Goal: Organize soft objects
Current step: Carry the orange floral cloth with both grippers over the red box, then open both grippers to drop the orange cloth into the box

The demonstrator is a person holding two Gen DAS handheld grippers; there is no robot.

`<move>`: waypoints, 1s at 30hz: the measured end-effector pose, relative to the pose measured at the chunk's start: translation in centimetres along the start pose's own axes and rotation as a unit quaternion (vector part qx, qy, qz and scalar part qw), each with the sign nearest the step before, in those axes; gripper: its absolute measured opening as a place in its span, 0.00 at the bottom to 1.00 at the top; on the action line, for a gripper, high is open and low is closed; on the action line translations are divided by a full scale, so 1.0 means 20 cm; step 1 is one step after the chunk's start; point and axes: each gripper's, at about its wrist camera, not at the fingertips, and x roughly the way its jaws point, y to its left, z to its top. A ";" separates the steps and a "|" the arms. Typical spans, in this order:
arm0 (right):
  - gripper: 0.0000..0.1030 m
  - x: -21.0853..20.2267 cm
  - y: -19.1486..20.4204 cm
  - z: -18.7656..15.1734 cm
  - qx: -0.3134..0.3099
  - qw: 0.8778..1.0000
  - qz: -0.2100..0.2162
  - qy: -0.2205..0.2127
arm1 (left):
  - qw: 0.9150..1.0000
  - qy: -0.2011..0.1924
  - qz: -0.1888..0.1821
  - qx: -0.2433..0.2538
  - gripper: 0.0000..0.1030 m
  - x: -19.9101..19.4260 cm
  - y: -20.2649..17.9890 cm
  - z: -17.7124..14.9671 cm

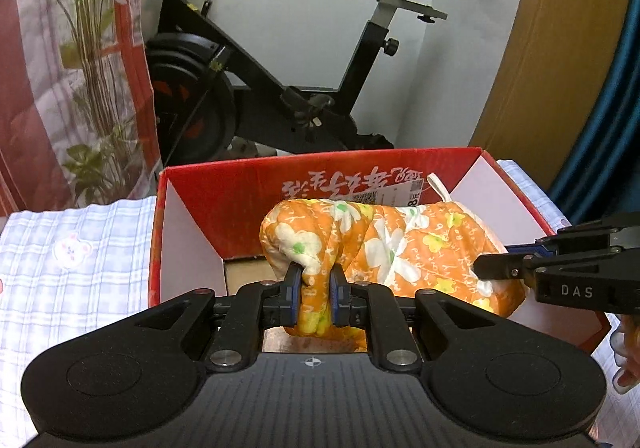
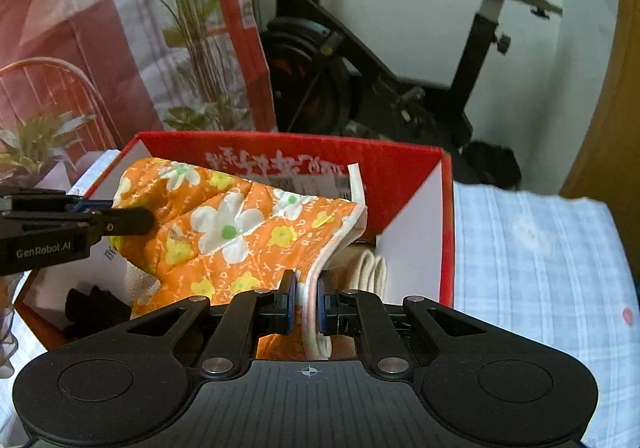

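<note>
Here, the orange floral oven mitt (image 1: 400, 248) is suspended over the open red cardboard box (image 1: 192, 183), slung between both grippers. The left gripper (image 1: 314, 298) pinches a bunched fold at the mitt's closed end; in the left wrist view the fabric fills the narrow gap between the blue pads (image 1: 295, 296). The right gripper (image 2: 306, 302) pinches the mitt's white-bound cuff edge (image 2: 340, 240), with the binding pressed between its pads. In the left wrist view the right gripper enters at 3 o'clock, its tip against the mitt; in the right wrist view the left gripper enters at 9 o'clock, its tip meeting the mitt there.

The mitt's white hanging loop (image 1: 440, 185) stands at the cuff end, near the box's far wall. Inside the box, in the right wrist view, a folded cream cloth (image 2: 370, 268) lies at 3 o'clock of the gripper tips, and a dark item (image 2: 94, 306) lies at 9 o'clock. The box rests on a pale blue checked cloth (image 1: 80, 248). Beyond the box, at 12 o'clock, stands a black exercise bike (image 1: 260, 87); a green plant (image 1: 92, 47) stands at 10 o'clock.
</note>
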 end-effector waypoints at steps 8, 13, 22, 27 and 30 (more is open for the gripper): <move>0.26 -0.02 -0.01 -0.04 0.001 1.000 -0.022 -0.006 | 1.000 -0.015 0.018 0.005 0.62 -0.08 -0.02 0.01; 0.37 -0.11 -0.02 -0.05 -0.001 0.999 -0.024 -0.024 | 1.000 -0.027 0.011 0.002 0.63 -0.18 -0.04 -0.02; 0.89 -0.33 0.10 -0.11 -0.047 0.996 -0.049 -0.055 | 0.998 -0.060 0.013 -0.020 1.00 -0.39 -0.07 -0.10; 0.99 -0.46 0.14 -0.15 -0.049 0.994 -0.050 -0.082 | 0.997 -0.076 0.022 -0.024 1.00 -0.53 -0.09 -0.13; 1.00 -0.54 0.16 -0.19 -0.054 0.993 -0.053 -0.095 | 0.996 -0.086 0.028 -0.019 1.00 -0.62 -0.12 -0.17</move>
